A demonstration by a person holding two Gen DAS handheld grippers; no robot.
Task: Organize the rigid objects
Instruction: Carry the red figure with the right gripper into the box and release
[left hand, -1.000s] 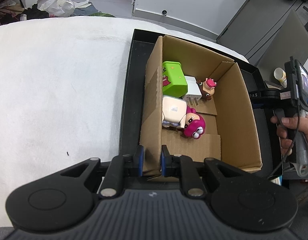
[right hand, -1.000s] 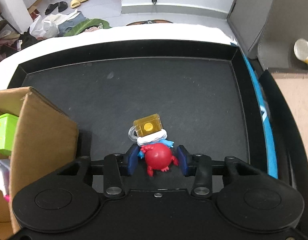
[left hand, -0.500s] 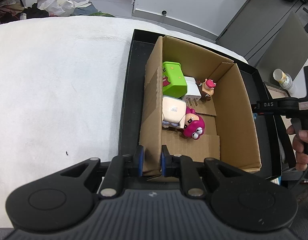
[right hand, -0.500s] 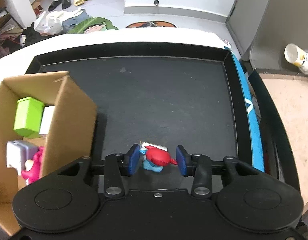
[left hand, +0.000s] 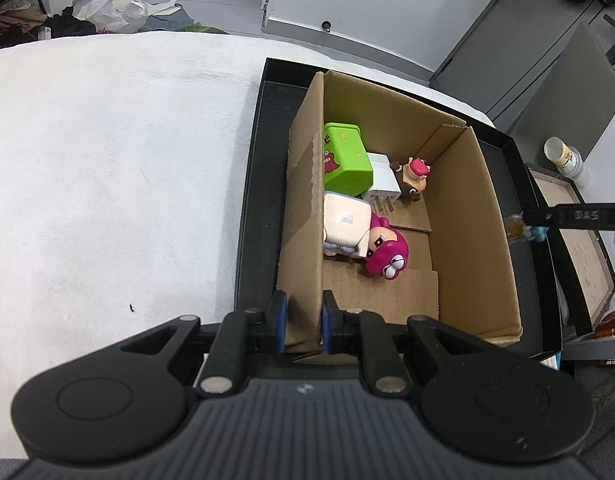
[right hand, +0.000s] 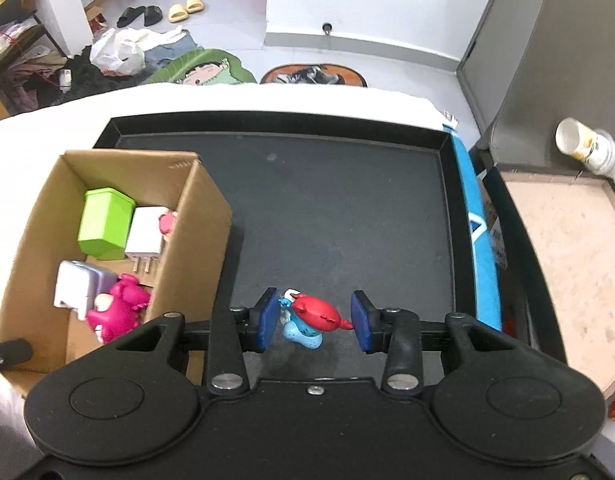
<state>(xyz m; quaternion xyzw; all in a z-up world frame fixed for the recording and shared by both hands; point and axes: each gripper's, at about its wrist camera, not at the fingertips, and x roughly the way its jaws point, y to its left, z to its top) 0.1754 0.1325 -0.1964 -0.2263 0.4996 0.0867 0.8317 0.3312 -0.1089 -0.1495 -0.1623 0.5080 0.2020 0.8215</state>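
Toy (right hand: 310, 320) in right tongs (right hand: 313, 321) lifted since prev, nearer box (right hand: 195, 240).

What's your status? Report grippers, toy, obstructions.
Left gripper clamped on cardboard box wall. Right gripper holds red-and-blue toy above black tray. Path to box looks clear.

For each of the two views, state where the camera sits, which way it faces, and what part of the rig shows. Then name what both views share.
Left wrist: behind the left claw, looking down into the box; fingers clamp its wall.
Right wrist: behind the right claw, looking down over the tray; fingers flank the red toy.
Shared: box, green tin, pink toy, tray.
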